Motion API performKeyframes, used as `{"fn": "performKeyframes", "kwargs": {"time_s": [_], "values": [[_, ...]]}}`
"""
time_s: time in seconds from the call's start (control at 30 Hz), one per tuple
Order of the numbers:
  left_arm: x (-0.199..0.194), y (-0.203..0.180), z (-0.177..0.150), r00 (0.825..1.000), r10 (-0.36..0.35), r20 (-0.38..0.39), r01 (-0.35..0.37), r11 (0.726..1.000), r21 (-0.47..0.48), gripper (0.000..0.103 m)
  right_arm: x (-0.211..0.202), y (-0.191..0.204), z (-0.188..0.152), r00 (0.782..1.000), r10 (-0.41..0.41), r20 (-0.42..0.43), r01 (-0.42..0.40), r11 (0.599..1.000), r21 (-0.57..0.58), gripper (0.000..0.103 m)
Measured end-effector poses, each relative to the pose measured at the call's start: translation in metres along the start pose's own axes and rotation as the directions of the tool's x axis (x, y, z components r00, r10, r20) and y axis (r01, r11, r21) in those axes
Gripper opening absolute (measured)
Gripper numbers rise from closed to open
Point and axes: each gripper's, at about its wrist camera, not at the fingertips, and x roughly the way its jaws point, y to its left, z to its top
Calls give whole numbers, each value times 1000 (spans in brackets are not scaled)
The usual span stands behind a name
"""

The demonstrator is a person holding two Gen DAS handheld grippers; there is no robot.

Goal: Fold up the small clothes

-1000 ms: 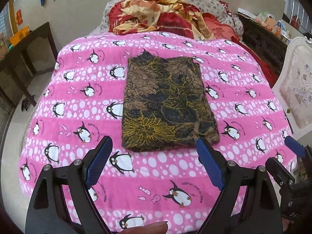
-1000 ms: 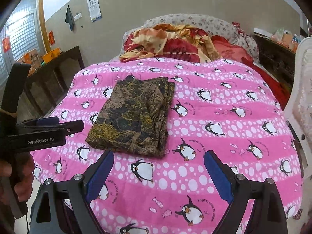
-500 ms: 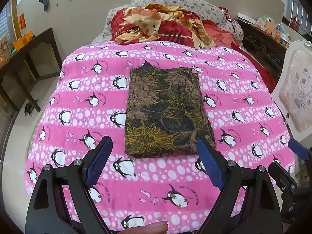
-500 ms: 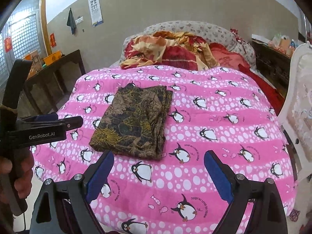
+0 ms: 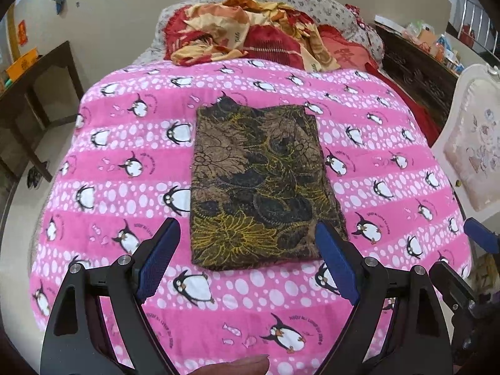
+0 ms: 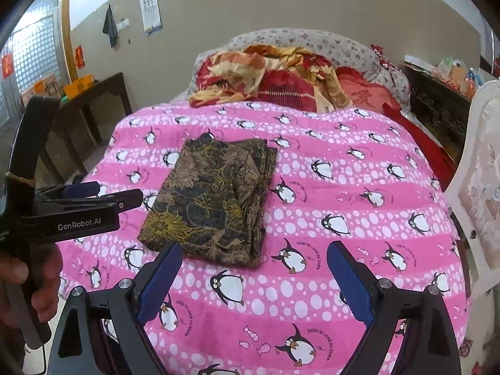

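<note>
A dark brown garment with a gold and black flower print lies folded into a flat rectangle on the pink penguin blanket. In the right wrist view the same garment sits left of centre. My left gripper hovers over the garment's near edge, open, with nothing between its blue pads. My right gripper is held above the blanket just to the right of the garment's near corner, also open and empty. The left gripper's body shows at the left of the right wrist view, with a hand on its handle.
A heap of red and orange bedding lies at the head of the bed. A dark wooden table stands to the left, a carved dark cabinet to the right. A white upholstered chair stands close to the bed's right side.
Both grippers have drawn back from the bed, the right one also rising, so the garment looks smaller and farther off. The garment has not moved. Both stay open.
</note>
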Motion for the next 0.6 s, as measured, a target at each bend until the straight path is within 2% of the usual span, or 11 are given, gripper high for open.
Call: {"fn": "performKeyframes", "kwargs": {"time_s": [0.2, 0.33, 0.6], "values": [[22, 8, 11, 998, -60, -27, 61, 998, 28, 88, 22, 9, 9, 994, -88, -60, 91, 994, 56, 92], [26, 15, 19, 998, -59, -22, 60, 997, 42, 88, 27, 11, 20, 993, -97, -63, 103, 989, 104, 92], [35, 21, 19, 998, -61, -22, 61, 998, -2, 88, 37, 20, 26, 991, -113, -66, 118, 990, 78, 92]]}}
